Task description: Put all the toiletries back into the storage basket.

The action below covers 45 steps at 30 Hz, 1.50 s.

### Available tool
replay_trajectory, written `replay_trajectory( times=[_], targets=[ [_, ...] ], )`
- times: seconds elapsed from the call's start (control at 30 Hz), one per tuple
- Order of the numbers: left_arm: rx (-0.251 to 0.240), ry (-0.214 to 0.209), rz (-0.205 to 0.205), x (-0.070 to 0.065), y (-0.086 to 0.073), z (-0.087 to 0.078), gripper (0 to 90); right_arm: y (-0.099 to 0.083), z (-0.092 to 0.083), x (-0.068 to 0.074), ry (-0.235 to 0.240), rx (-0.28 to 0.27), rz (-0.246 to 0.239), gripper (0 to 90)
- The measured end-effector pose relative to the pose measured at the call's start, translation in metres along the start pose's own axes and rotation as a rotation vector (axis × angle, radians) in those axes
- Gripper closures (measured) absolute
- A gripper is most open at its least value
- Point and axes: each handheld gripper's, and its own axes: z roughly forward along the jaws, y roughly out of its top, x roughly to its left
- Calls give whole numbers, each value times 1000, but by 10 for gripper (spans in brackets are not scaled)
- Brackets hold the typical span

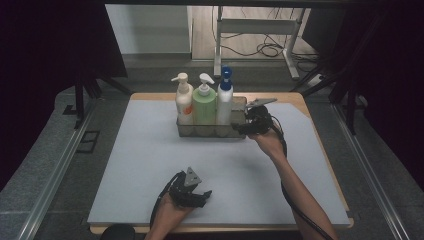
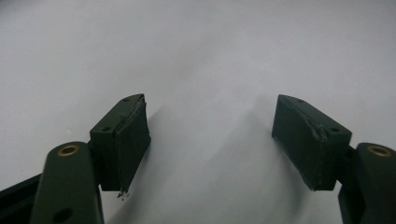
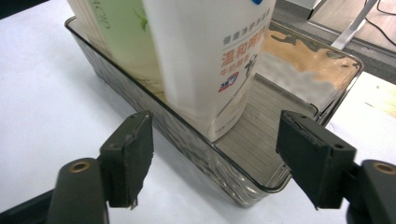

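High view of a worktop (image 1: 150, 190) covered by a pale grey mat, with a clear smoked plastic tray (image 1: 238, 131) standing near the middle of its far edge. The tray holds three upright bottles in a row: a cream pump bottle (image 1: 183, 102) at the left end, a light green pump bottle (image 1: 204, 105) in the middle, and a white bottle with a blue spray top (image 1: 224, 102) beside it; the right end of the tray is unoccupied. The right tool (image 1: 246, 125) sits at the tray's right near corner, held by the person's right hand (image 1: 268, 142). In the right gripper view its jaws stand apart with the tray's near wall (image 3: 196, 154) and the base of the white bottle (image 3: 205, 65) in line between them; the pads (image 3: 137, 156) press on nothing, so the tool is open and grips nothing. The left tool (image 1: 196, 198) rests low over the mat near the middle of the near edge, well apart from the tray. In the left gripper view its pads (image 2: 133, 140) stand wide apart over bare mat (image 2: 210, 56), open and unloaded.
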Motion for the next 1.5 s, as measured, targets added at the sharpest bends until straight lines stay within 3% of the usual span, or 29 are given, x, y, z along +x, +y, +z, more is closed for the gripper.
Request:
replay_trajectory(
  times=[0.77,1.0,1.5],
  targets=[
    [-2,1,0,0,0,0,266,-12,-20,17,44,-12,-44,143],
    [-4,0,-2,0,0,0,266,-16,-26,27,51,22,-106,128],
    [-3,1,-2,0,0,0,266,-28,-46,34,57,26,-151,33]
  ],
)
